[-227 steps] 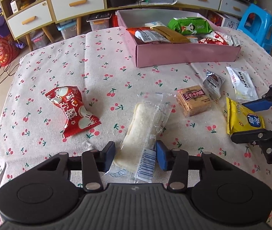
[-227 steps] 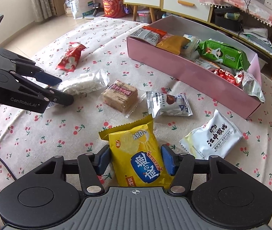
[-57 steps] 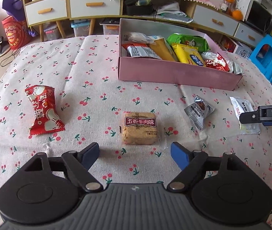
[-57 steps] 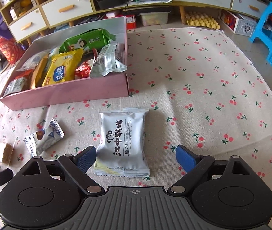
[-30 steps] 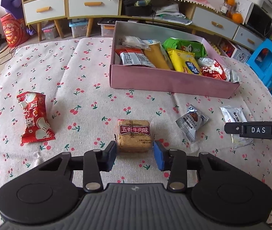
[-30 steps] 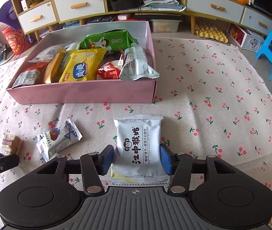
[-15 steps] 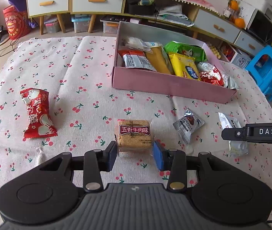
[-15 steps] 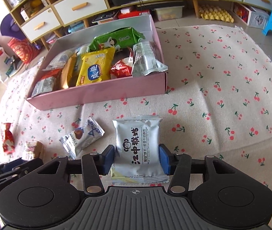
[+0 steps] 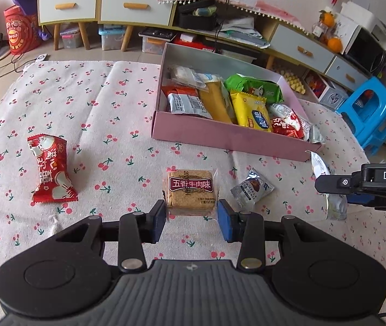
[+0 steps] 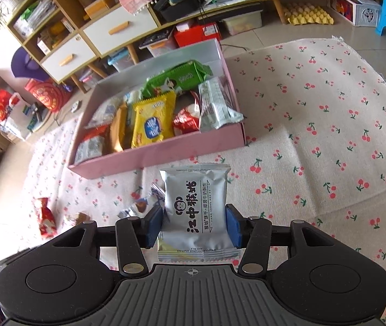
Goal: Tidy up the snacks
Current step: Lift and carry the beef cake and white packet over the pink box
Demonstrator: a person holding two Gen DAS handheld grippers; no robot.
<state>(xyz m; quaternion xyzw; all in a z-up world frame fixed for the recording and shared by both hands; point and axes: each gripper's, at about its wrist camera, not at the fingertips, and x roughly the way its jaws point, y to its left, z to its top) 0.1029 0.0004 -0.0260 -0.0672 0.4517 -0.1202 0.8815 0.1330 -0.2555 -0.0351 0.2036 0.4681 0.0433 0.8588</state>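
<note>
Left wrist view: the left tongs (image 9: 191, 218) were closed on the biscuit pack (image 9: 190, 191), its near end between the pads. The pink box (image 9: 228, 138) lay ahead, a little to the right.

Right wrist view: the right tongs (image 10: 194, 224) gripped the white packet (image 10: 197, 209), long axis pointing forward. The box (image 10: 163, 154) lay ahead and slightly left, near this packet.
</note>
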